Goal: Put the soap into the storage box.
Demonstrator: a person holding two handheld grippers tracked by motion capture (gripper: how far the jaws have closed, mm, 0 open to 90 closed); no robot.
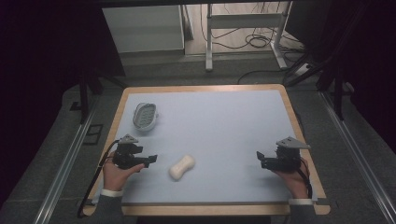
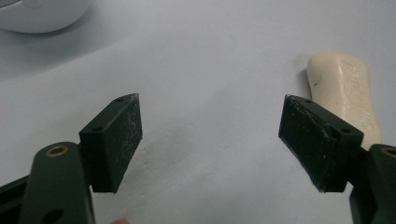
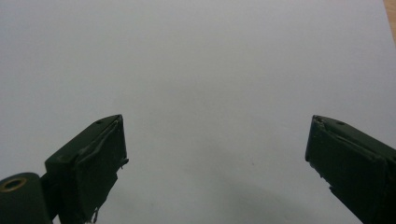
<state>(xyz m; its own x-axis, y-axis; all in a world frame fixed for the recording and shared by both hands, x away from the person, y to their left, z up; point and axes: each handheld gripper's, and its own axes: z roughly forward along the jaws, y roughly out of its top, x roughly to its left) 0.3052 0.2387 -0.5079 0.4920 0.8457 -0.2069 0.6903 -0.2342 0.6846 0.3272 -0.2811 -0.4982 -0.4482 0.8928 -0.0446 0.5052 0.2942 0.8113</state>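
Cream-coloured soap bar point(image 1: 181, 167) lies on the pale blue mat point(image 1: 224, 130), near the table's front edge and left of centre. The left gripper point(image 1: 150, 159) sits just to its left, jaws spread wide with nothing between them, the bar beside its right jaw. A white soap dish point(image 1: 144, 115) rests farther back on the left. The right gripper point(image 1: 259, 159) hovers well apart at the right, jaws likewise wide and empty.
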